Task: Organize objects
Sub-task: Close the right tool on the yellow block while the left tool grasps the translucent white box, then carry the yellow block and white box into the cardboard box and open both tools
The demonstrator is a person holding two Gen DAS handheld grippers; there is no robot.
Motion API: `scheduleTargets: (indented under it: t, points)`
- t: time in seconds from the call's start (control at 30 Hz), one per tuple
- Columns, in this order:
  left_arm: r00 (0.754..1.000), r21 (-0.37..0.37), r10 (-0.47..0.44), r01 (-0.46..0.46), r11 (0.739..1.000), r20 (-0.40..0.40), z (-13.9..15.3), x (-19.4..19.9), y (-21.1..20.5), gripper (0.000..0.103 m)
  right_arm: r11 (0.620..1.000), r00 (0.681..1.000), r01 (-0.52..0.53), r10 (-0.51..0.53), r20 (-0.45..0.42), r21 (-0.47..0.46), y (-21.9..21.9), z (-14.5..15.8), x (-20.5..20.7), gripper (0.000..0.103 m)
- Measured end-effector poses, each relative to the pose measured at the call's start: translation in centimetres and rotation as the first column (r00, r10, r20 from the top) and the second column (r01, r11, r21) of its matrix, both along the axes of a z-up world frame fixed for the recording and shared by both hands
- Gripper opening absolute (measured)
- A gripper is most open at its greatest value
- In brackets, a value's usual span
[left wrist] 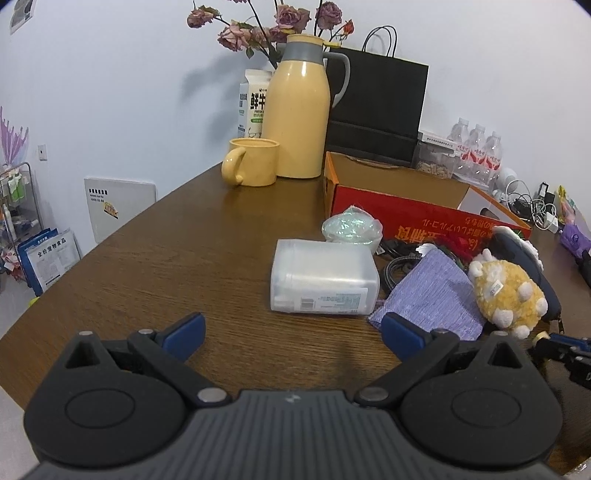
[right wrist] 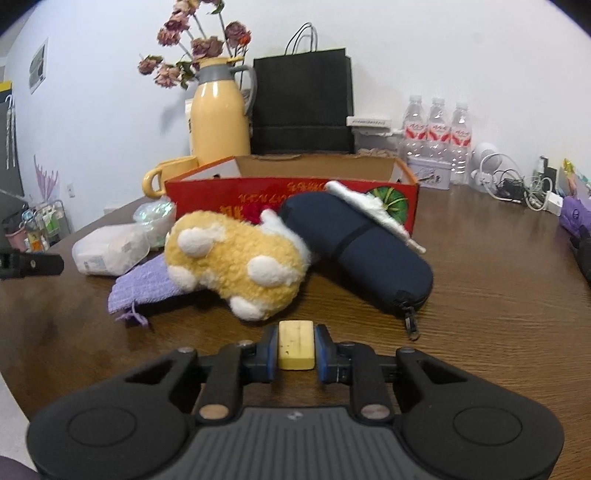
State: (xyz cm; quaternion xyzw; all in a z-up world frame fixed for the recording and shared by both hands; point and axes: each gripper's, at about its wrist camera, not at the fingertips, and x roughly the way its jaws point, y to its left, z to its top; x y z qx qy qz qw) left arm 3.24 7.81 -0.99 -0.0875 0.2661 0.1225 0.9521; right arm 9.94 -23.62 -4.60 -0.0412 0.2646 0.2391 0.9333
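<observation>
Right gripper (right wrist: pixel 296 345) is squeezed narrow on a small yellow block (right wrist: pixel 296 344). Its two blue pads (right wrist: pixel 272 345) press on the block's sides, low over the brown table (right wrist: pixel 498 295). Just past the block lies a fluffy yellow toy (right wrist: pixel 232 266) with white spots. It leans on a dark blue zip case (right wrist: pixel 362 251) and lies on part of a purple cloth pouch (right wrist: pixel 144 286).

Left gripper (left wrist: pixel 293 332) is wide open. Nothing is between its blue fingers (left wrist: pixel 186 330), and they touch nothing. A clear plastic box (left wrist: pixel 323 277) lies on its side on the table a little way in front of it. The box looks cloudy, so I cannot tell what is inside. Behind it sits a small clear bag (left wrist: pixel 351 227) of shiny stuff.

A red cardboard box (right wrist: pixel 291 184) stands open behind the toys. From here I can only see its brown inside walls, not its floor. A yellow mug (left wrist: pixel 253 162) stands next to a tall yellow jug (left wrist: pixel 299 110) with a grey neck. I cannot see into the mug. A milk carton (left wrist: pixel 253 103) and a black paper bag (left wrist: pixel 376 107) stand by the wall. Dried pink flowers (left wrist: pixel 280 22) rise behind the jug. Three water bottles (right wrist: pixel 437 129) stand in a row on the far right.
</observation>
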Motion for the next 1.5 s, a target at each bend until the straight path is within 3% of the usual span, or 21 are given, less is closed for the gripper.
scheduleTargets:
  t: [0.4, 0.8, 1.03, 1.13, 1.5]
  points:
    - [0.999, -0.015, -0.046, 0.046, 0.999, -0.009, 0.1, 5.4, -0.6, 0.103, 0.999, 0.999, 0.036, -0.036, 0.035, 0.006, -0.9, 0.4, 0.4, 0.019]
    - [0.996, 0.026, 0.009, -0.007, 1.0, -0.093, -1.2, 10.3, 0.0, 0.103, 1.0, 0.999, 0.03, -0.03, 0.031, 0.005, -1.0, 0.4, 0.7, 0.019]
    - [0.993, -0.002, 0.028, -0.029, 1.0, -0.115, -2.0, 11.0, 0.4, 0.103, 1.0, 0.999, 0.023, -0.023, 0.026, 0.007, -0.8, 0.3, 0.9, 0.019]
    - [0.994, -0.024, 0.02, -0.022, 0.999, -0.106, -2.1, 10.8, 0.5, 0.084, 1.0, 1.0, 0.019, -0.019, 0.025, 0.002, -0.8, 0.3, 1.0, 0.019]
    - [1.0, 0.003, 0.023, -0.023, 1.0, -0.007, -0.5, 8.3, -0.2, 0.083, 1.0, 0.999, 0.012, -0.013, 0.04, 0.018, -0.9, 0.8, 1.2, 0.019]
